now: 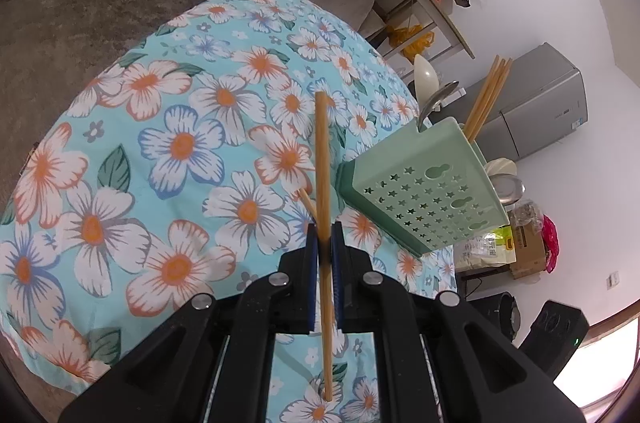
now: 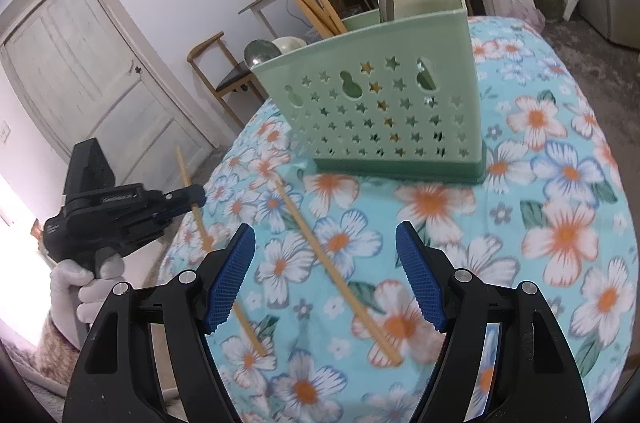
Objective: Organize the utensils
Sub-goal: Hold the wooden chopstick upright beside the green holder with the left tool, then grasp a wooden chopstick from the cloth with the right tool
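White door (image 2: 92, 83), grey carpet (image 1: 60, 19), wooden chair (image 2: 224, 75)

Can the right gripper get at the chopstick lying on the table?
Probably yes. The right gripper is open, and the loose chopstick lies flat on the cloth between its fingers with nothing over it. The left gripper, shut on another chopstick, is off to the side.

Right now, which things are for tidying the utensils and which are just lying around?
For the job: wooden chopstick held by left gripper; loose wooden chopstick on cloth; green star-holed plastic holder; open right gripper.

Just around: grey fridge; wooden chair; white door.
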Demonstrator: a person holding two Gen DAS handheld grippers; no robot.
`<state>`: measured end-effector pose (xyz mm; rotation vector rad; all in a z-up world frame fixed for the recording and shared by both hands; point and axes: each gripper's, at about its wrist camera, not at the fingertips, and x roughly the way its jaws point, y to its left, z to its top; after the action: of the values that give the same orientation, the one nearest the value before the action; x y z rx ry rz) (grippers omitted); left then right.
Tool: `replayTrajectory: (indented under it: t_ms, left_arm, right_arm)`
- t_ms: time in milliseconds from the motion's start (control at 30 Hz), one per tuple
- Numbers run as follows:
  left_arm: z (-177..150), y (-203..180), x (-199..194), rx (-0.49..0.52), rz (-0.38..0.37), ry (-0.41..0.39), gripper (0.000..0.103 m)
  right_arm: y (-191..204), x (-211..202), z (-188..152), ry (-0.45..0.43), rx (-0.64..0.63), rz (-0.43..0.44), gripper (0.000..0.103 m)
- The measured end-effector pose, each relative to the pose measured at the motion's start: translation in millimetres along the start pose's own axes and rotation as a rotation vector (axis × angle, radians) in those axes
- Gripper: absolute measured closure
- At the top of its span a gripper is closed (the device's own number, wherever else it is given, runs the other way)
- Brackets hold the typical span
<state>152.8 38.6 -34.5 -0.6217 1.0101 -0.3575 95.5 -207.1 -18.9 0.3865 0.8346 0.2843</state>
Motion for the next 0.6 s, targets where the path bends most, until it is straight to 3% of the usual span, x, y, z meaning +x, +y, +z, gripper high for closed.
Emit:
replayTrajectory:
  t_ms: [167, 333, 600]
  left_arm:
    - [1, -1, -9, 0.026, 0.005, -0.023, 0.097]
    - [0, -1, -19, 0.045, 0.016, -0.046, 0.097]
    - [-1, 4, -41, 0.063, 0.046, -0.090, 0.097]
  right_arm:
    - [8, 17, 17, 0.024, -0.068, 0.016, 0.033]
    - [35, 58, 23, 0.110, -0.189, 0.027, 0.034]
    - [82, 119, 20, 0.194, -0.384, 0.007, 0.049]
